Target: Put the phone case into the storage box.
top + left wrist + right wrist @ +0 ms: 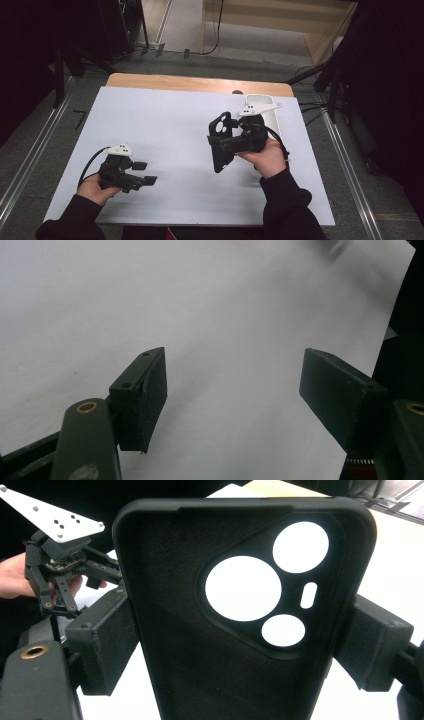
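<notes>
1. Right of centre over the bench (165,115), the right gripper (227,145) holds a black phone case (220,142) clear of the surface, jaws clamped on its two long edges.
2. Right gripper view: case (210,645) faces the camera with the inside toward it, camera cutouts at the top, pads pressing both sides.
3. Left gripper (142,172) sits low at the near-left, jaws open, nothing between them; the left gripper view looks past them onto bare white bench (225,315).
4. Step, as I read it: case is lifted and being presented, probably for a hand-over or for fitting.
5. Next move needs the left gripper brought across and lined up on a free edge of the case, since the right one covers the middle.
6. White object (272,117) lies behind the right hand at the bench's right edge; can't tell what it is. It's the only thing close enough to foul a set-down.
</notes>
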A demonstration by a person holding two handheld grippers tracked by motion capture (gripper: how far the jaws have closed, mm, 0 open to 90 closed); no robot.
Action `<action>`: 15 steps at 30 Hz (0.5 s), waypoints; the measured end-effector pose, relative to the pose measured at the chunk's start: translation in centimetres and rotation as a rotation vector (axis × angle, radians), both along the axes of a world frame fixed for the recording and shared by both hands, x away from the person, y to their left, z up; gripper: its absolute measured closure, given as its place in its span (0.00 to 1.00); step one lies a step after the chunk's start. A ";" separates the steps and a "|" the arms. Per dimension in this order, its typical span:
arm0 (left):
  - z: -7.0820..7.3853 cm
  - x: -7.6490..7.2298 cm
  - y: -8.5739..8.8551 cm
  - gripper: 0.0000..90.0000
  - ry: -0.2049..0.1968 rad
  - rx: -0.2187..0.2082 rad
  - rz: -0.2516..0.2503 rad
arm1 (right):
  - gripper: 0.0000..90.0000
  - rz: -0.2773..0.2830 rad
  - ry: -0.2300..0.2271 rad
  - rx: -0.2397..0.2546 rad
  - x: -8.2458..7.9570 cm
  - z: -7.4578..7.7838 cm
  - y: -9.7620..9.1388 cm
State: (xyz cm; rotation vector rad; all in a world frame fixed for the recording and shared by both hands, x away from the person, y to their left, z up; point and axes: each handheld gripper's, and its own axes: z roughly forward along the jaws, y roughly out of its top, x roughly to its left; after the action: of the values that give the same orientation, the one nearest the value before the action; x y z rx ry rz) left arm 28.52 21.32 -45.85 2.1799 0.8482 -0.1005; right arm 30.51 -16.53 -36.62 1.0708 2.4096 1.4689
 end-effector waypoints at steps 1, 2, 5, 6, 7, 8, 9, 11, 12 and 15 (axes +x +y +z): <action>0.0 0.0 0.0 0.30 0.012 -0.004 0.002 | 0.14 -0.002 -0.006 -0.001 0.0 0.1 -0.1; -0.1 0.0 0.1 0.30 0.018 -0.001 0.004 | 0.14 -0.007 -0.005 0.001 0.0 0.2 -0.3; 0.0 0.0 0.2 0.30 0.013 0.000 0.007 | 0.14 -0.017 -0.016 0.000 0.0 0.6 -0.8; 0.0 0.0 0.3 0.30 0.012 -0.002 0.010 | 0.14 -0.025 -0.022 -0.001 0.1 0.7 -1.0; 0.0 -0.1 0.3 0.30 0.010 -0.004 0.017 | 0.14 -0.028 -0.025 0.002 0.1 0.8 -1.2; 0.0 -0.1 0.4 0.30 0.008 -0.007 0.017 | 0.14 -0.033 -0.025 0.002 0.1 1.0 -1.4; 0.1 -0.1 0.4 0.30 0.006 -0.001 0.017 | 0.14 -0.039 -0.027 0.002 0.1 1.1 -1.6; 0.1 -0.1 0.5 0.30 0.009 -0.009 0.014 | 0.14 -0.052 -0.034 0.002 0.2 1.3 -2.1; 0.1 -0.2 0.5 0.30 0.011 -0.010 0.017 | 0.14 -0.058 -0.033 0.004 0.2 1.4 -2.3; 0.1 -0.3 0.5 0.30 0.007 -0.007 0.016 | 0.14 -0.071 -0.040 0.009 0.3 1.6 -3.0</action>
State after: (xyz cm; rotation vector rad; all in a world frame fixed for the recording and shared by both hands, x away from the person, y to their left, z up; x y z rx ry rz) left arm 28.25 21.87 -45.73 2.1674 0.8680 -0.1030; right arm 30.80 -19.53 -35.06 1.1065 2.3154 1.4650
